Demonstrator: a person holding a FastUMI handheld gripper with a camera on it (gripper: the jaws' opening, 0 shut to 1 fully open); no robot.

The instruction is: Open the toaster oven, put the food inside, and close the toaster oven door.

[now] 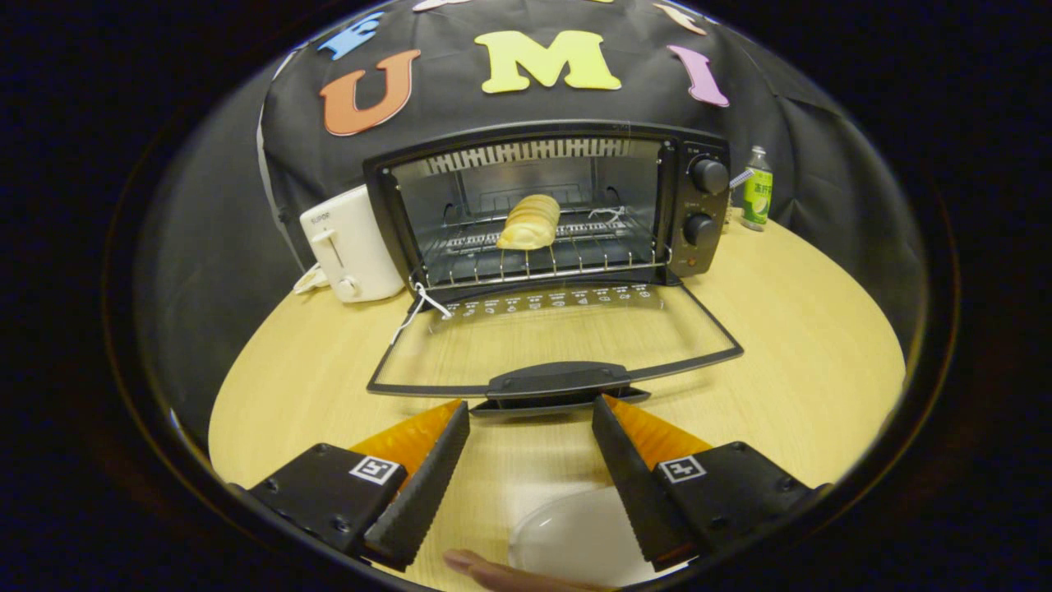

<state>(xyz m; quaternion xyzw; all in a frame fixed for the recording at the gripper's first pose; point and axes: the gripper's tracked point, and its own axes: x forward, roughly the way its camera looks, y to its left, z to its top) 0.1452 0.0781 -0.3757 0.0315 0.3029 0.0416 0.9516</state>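
The gripper [530, 411] is held low over the wooden table [822, 329], level and pointing at the oven, its two fingers spread wide with nothing between them; both tips sit just short of the door handle [559, 381]. Below the fingers, a fingertip [485, 567] of a person's hand shows beside one clear plate [575, 534].

Left to right across the table: one white toaster [349, 242] stands just beside the oven's left wall. Next is the one toaster oven [546, 205], its glass door [559, 337] folded fully down flat toward the gripper. One piece of food, a pale bread roll [528, 222], lies on the wire rack [534, 255] inside the chamber. Two black knobs [708, 175] sit one above the other on the oven's right panel. One green-labelled bottle [757, 189] stands behind the oven's right corner.
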